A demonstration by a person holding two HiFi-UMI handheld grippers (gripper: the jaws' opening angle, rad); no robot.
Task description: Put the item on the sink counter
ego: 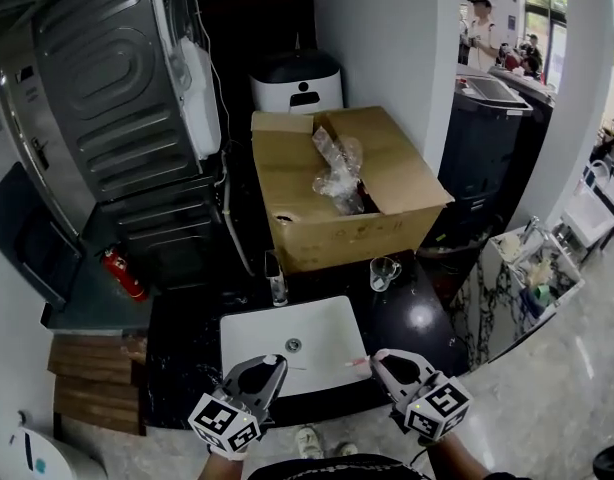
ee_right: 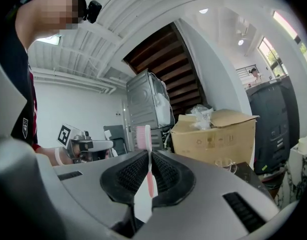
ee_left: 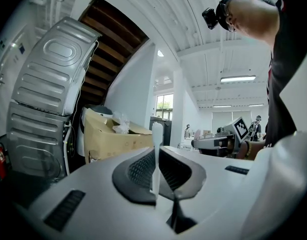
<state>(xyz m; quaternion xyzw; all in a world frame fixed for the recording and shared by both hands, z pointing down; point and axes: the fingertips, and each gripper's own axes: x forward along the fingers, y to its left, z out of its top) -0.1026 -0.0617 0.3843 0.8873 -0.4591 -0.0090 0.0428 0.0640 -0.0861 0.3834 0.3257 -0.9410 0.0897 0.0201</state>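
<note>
**Left gripper** (ego: 268, 366): its jaws are clamping together on a slim white stick (ee_left: 156, 146). The stick is standing upright between the pads and rising above the jaw tips. In the head view the jaw tips are showing over the front left rim of the white basin (ego: 322, 340).

**Right gripper** (ego: 383, 359): its jaws are closing on a pink toothbrush (ee_right: 144, 138). The handle is sitting between the pads and the bristled head is standing up above them. In the head view the pink toothbrush is projecting from the jaw tips over the front right corner of the basin. Neither item is lying on the counter; both are being carried in the jaws.

**Counter** (ego: 427, 320): it is a dark, glossy top with the basin set into it. A tap (ego: 276, 280) is standing at the basin's back left edge. A glass cup (ego: 383, 272) is standing on the counter behind the basin, to the right, just in front of an open cardboard box (ego: 327, 230). Clear plastic wrapping (ego: 339, 178) is lying in the box.

**Surroundings**: a grey metal appliance (ego: 107, 98) is standing tilted to the left of the box, with a red fire extinguisher (ego: 124, 273) below it. A white bin (ego: 297, 80) is standing behind the box.
</note>
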